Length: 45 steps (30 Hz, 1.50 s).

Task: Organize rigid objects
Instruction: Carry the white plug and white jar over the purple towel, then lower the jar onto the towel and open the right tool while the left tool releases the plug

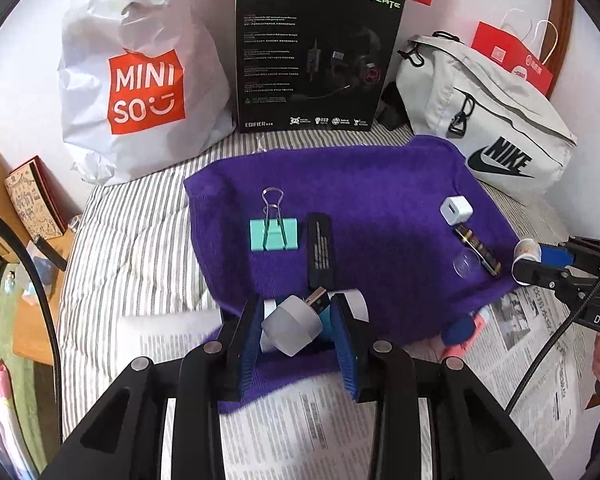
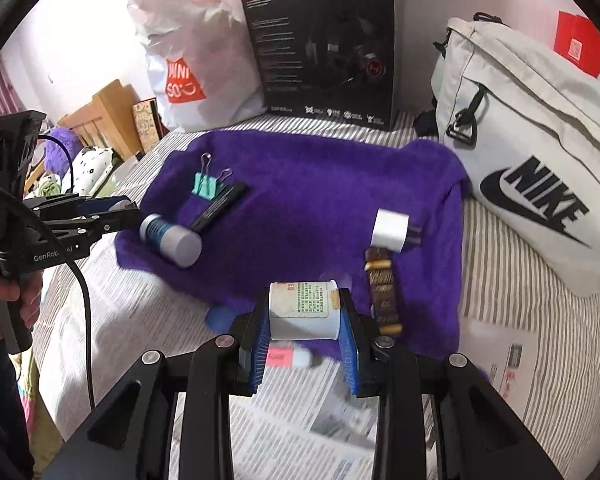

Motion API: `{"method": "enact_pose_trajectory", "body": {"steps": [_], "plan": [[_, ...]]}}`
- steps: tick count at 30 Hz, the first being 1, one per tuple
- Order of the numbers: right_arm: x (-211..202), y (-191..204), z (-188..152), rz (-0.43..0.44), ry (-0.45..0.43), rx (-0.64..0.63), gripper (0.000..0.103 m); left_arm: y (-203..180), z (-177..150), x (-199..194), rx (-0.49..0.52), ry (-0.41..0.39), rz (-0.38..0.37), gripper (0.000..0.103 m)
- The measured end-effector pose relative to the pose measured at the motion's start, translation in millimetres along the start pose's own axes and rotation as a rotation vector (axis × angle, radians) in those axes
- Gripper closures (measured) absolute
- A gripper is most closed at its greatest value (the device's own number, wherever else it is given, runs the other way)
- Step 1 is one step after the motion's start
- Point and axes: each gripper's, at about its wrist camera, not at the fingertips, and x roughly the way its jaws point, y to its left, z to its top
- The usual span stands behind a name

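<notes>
A purple towel [image 1: 364,184] lies on the striped bed. On it are a teal binder clip [image 1: 274,232], a black flat stick [image 1: 322,252], a white charger cube [image 1: 455,209] and a brown patterned bar [image 1: 478,250]. My left gripper [image 1: 296,320] is shut on a teal bottle with a grey cap [image 1: 292,326], held over the towel's near edge; it also shows in the right wrist view [image 2: 172,238]. My right gripper [image 2: 305,316] is shut on a white labelled jar [image 2: 303,310], near the towel's right front edge; the charger [image 2: 390,230] and bar [image 2: 384,296] lie just beyond.
A Miniso bag [image 1: 140,80], a black headset box [image 1: 312,60], a white Nike bag [image 1: 488,120] and a red paper bag [image 1: 512,60] stand along the back. Newspaper [image 1: 300,412] covers the bed's near side. A pink-and-white item [image 2: 290,357] lies under my right gripper.
</notes>
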Motion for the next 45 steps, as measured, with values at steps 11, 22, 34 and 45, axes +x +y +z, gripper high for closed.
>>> {"method": "enact_pose_trajectory", "body": {"steps": [11,22,34,45], "plan": [[43,-7,37,-0.033,0.008,0.008,0.072,16,23,34,0.004,0.026,-0.001,0.07],[84,-7,40,-0.053,0.07,0.0,0.072,27,26,63,0.006,0.07,-0.001,0.07],[97,-9,36,-0.049,0.098,-0.014,0.072,11,33,82,0.066,0.121,0.02,0.07],[98,-10,35,-0.038,0.09,-0.031,0.072,2,32,96,0.087,0.146,0.027,0.07]]}}
